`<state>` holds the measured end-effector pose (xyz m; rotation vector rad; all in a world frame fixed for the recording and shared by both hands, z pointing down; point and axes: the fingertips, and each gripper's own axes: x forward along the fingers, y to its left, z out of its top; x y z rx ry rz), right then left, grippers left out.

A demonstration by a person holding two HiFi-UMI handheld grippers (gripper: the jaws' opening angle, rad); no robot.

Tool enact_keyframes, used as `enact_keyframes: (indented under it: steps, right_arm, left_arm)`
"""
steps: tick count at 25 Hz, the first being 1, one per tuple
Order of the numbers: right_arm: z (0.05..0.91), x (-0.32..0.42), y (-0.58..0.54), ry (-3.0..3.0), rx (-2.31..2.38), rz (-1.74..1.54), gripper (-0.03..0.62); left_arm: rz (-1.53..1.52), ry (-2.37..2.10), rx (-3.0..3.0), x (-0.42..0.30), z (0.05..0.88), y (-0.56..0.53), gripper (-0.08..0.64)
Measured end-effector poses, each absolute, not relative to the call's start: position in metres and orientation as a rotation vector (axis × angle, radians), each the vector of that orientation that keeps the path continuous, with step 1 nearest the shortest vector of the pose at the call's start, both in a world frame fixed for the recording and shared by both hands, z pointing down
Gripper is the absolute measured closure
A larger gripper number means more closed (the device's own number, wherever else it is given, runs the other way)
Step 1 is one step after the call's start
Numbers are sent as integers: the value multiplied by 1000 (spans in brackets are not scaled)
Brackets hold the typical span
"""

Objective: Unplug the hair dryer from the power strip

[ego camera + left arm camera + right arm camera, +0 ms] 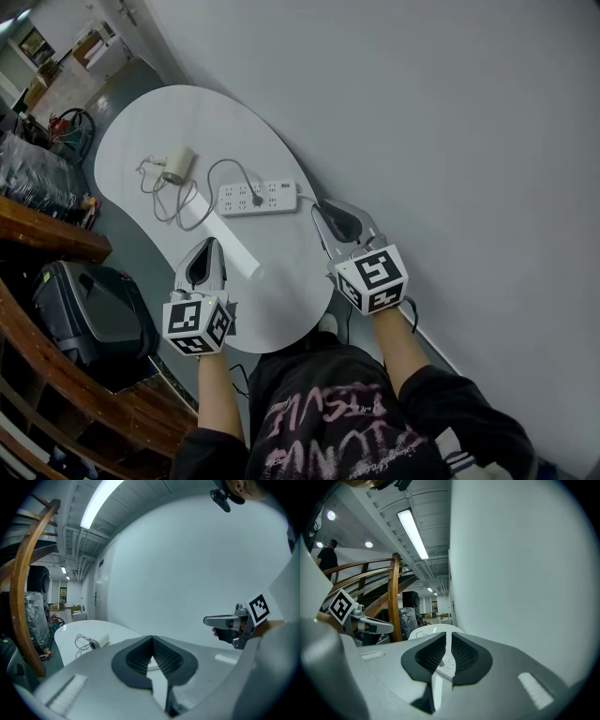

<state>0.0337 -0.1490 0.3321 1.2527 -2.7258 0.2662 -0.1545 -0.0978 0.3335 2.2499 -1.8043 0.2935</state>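
Note:
On the white table the white hair dryer lies at the far left. Its grey cord loops to a dark plug seated in the white power strip. My right gripper hovers just off the strip's right end; its jaws stand a narrow slit apart with nothing in them. The right gripper view shows the power strip through that slit. My left gripper is shut and empty above the table's near part, short of the strip. The left gripper view shows the hair dryer far ahead to the left.
A long white flat strip lies on the table between the left gripper and the power strip. A grey wall runs close along the table's right side. Left of the table are a curved wooden rail and a black case.

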Motion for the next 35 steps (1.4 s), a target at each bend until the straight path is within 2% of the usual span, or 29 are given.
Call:
enact_keyframes:
  steps: [35]
  right_arm:
    - [446,-39,-213,-2524,982,296,501]
  left_arm:
    - [353,-1608,2160,-176,438,-166,558]
